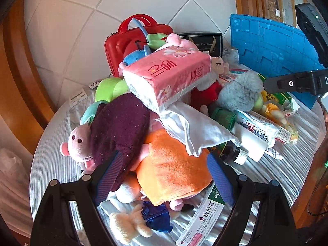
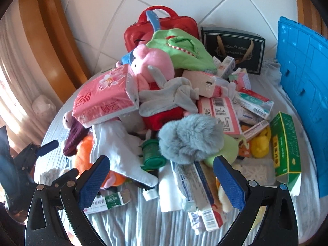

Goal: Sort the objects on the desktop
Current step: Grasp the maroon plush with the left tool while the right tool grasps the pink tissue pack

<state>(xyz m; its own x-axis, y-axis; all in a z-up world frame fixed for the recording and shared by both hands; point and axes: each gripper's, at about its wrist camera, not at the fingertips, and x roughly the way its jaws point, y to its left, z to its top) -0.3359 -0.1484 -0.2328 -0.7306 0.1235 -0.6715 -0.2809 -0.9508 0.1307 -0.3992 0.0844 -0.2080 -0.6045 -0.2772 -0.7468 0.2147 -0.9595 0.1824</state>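
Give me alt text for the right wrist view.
The open right claw hovers above a heap of toys and boxes on a round table, nearest a grey fluffy pom-pom. A pink tissue pack tops the heap; a blue crate stands right.

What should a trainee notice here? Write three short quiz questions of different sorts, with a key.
1. True or false: the left gripper is shut on the orange plush toy.
2. What leans at the back of the pile? A) red hard-shell handled case B) glass jar C) metal pot
3. Fill in: the pink plastic-wrapped tissue pack lies ___ the pile.

Key: 1 false, both grippers are open; 2 A; 3 on top of.
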